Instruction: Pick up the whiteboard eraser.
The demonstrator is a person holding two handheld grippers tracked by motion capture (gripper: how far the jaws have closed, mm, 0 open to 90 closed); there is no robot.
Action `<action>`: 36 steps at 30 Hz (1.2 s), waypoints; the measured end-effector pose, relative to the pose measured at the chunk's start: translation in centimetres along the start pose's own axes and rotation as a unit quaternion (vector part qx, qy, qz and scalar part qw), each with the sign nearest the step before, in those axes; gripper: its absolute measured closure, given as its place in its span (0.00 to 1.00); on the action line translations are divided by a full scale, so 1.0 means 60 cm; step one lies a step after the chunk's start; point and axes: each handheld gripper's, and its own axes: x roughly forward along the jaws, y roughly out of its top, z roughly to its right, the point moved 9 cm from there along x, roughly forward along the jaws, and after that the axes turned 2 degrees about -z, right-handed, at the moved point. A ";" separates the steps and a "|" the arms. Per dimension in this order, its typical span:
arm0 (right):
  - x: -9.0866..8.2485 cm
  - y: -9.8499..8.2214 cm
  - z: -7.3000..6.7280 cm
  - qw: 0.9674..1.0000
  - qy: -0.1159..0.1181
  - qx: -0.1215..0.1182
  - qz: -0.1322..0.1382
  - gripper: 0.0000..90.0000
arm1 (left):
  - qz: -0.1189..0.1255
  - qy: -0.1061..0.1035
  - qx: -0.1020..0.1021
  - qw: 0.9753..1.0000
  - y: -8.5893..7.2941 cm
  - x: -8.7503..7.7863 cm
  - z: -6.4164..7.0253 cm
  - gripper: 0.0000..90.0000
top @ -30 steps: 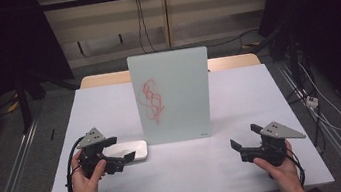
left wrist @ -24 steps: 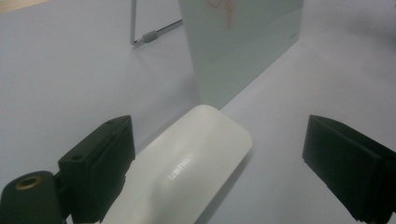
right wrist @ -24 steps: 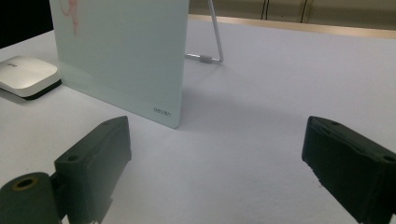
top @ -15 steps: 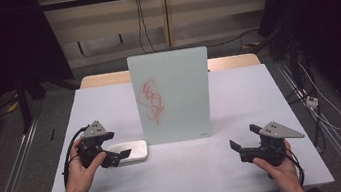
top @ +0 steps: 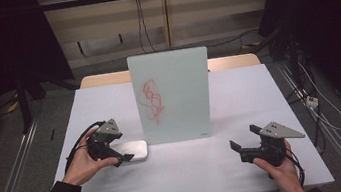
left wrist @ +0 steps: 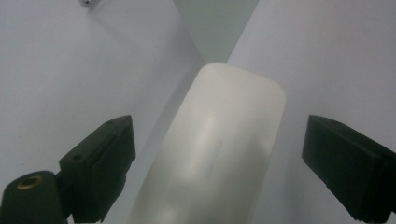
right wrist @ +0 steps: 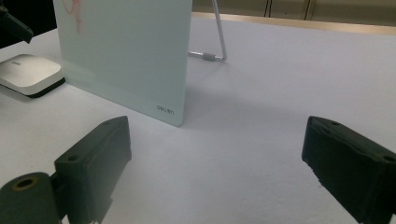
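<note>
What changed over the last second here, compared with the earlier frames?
The left hand-held gripper moved in over the white eraser; its jaws, just closing a little, straddle it without touching. The right hand-held gripper, the glass board and the eraser kept their places.

A pale frosted glass board (top: 172,95) with a red scribble (top: 152,100) stands upright at the centre of the white table (top: 239,96) in the high view. In the right gripper view its thin metal stand (right wrist: 215,42) props it from behind, top centre.
</note>
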 end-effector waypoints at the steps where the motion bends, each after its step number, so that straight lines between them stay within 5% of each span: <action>1: 0.000 0.000 0.000 1.000 0.001 0.001 0.000 0.09 | -0.012 0.000 0.008 1.000 -0.002 0.002 0.000 0.11; 6: 0.000 -0.001 -0.001 1.000 0.002 0.000 -0.002 0.09 | -0.037 -0.016 0.038 0.998 -0.006 0.012 0.004 0.16; 14: -0.001 -0.001 0.000 1.000 0.003 0.004 -0.001 0.09 | -0.046 -0.020 0.055 0.997 -0.010 0.025 0.002 0.21; 23: -0.001 -0.002 0.001 1.000 0.003 0.004 -0.002 0.09 | -0.060 -0.007 0.086 0.994 -0.013 0.026 0.002 0.28; 36: -0.001 -0.001 0.002 1.000 0.002 0.009 -0.001 0.09 | -0.077 -0.002 0.092 0.993 -0.016 0.033 0.002 0.28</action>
